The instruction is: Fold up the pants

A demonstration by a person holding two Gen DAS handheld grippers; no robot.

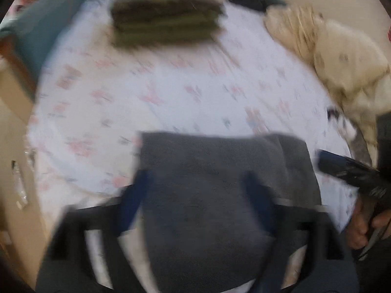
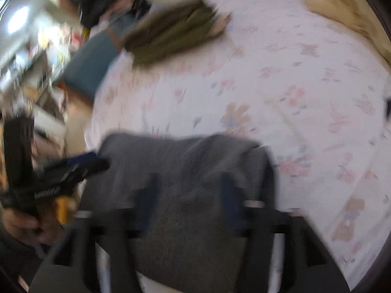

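Grey pants (image 1: 220, 195) sit folded on the bed (image 1: 171, 92); my left gripper (image 1: 198, 195) hangs wide above them. Right gripper (image 2: 190, 195) is wide too, nothing held. Catching a layer undoes it.

A home bedroom; ahead of the fingers lies a bed with a floral sheet (image 1: 171, 92); rumpled cream bedding (image 1: 342, 61) beyond; cluttered shelves (image 2: 31, 48) off left.

You see the gray pants (image 1: 220, 195) folded into a soft flat bundle on the flowery bedsheet (image 1: 171, 92), near its front edge.
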